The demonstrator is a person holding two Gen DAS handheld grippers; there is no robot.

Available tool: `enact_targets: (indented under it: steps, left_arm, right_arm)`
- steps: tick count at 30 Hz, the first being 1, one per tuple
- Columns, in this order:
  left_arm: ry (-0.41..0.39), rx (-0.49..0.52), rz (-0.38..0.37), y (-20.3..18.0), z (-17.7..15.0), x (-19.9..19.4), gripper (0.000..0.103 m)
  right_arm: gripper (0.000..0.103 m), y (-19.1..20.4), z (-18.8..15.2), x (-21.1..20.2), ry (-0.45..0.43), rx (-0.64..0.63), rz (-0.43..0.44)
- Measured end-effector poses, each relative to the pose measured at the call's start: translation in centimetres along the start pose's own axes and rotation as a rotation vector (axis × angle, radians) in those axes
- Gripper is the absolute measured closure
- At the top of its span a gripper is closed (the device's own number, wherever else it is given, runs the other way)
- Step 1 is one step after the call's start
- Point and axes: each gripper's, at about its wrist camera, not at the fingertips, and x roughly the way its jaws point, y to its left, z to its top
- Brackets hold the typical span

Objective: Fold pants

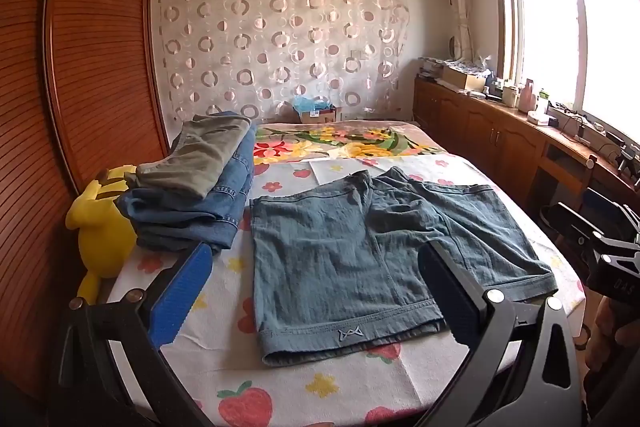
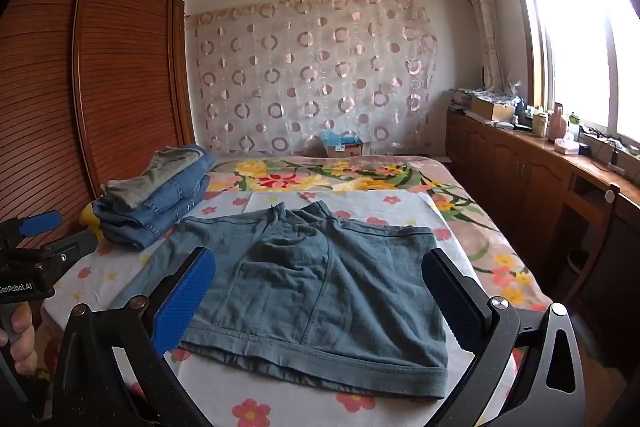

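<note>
A pair of grey-blue shorts point(image 1: 360, 247) lies spread flat on the flowered bed sheet point(image 1: 296, 383), leg hems toward me and waistband away. My left gripper point(image 1: 316, 291) hovers open above the near left hem, nothing between its blue-padded fingers point(image 1: 182, 293). In the right wrist view the same shorts point(image 2: 312, 291) lie ahead, and my right gripper point(image 2: 320, 299) stands open over their near hem, apart from the cloth. Each gripper shows at the edge of the other's view: the right gripper point(image 1: 604, 251) and the left gripper point(image 2: 44, 247), which a hand holds.
A stack of folded jeans with olive trousers on top point(image 1: 200, 183) sits at the bed's left, beside a yellow plush toy point(image 1: 102, 227). A wooden wardrobe point(image 1: 80, 67) stands left, a low cabinet point(image 1: 500, 131) with clutter runs under the window at right.
</note>
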Motion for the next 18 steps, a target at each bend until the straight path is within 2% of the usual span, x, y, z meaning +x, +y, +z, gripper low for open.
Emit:
enact_targets:
  steps: [18]
  left_arm:
    - [0.002, 0.003, 0.003, 0.08, 0.19, 0.12, 0.0]
  right_arm:
    - [0.0, 0.11, -0.12, -0.21, -0.002, -0.001, -0.001]
